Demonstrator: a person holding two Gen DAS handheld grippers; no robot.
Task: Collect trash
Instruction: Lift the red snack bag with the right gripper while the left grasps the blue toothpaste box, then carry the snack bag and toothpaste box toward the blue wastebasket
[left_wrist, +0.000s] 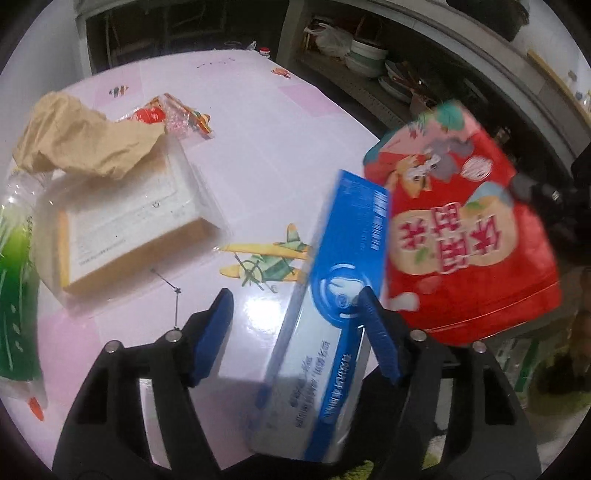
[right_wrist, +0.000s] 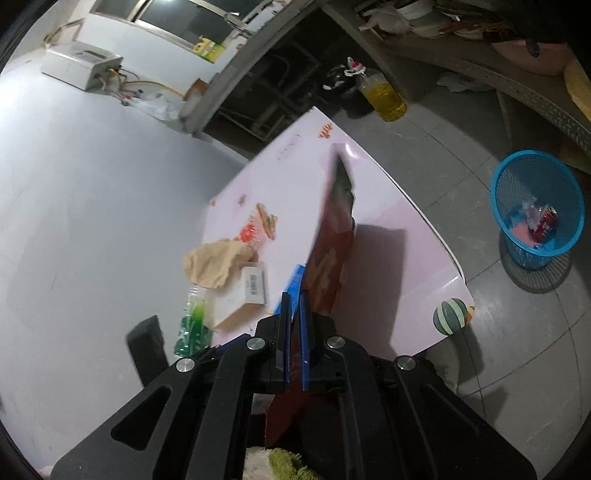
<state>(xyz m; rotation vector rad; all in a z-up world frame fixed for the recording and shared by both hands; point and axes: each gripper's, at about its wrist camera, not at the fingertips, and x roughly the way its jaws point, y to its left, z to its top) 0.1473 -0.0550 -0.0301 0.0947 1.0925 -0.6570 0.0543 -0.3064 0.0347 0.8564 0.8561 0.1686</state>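
Note:
A red snack bag (left_wrist: 469, 229) hangs in the air over the right edge of the pink table (left_wrist: 258, 129). My right gripper (right_wrist: 293, 306) is shut on the bag (right_wrist: 332, 251), which shows edge-on in the right wrist view. A blue and white toothpaste box (left_wrist: 332, 295) lies between the fingers of my left gripper (left_wrist: 294, 299). The box rests against the right finger, while the left finger stands clear of it, so the jaws are open. Crumpled brown paper (left_wrist: 81, 140), a clear plastic pack with a card box (left_wrist: 129, 229) and a candy wrapper (left_wrist: 173, 114) lie on the table.
A green plastic bottle (left_wrist: 14, 288) lies at the table's left edge. A blue mesh bin (right_wrist: 537, 206) with a red can and scraps inside stands on the tiled floor right of the table. An oil bottle (right_wrist: 384, 96) stands on the floor beyond it, and shelves with dishes (left_wrist: 365, 55) run behind.

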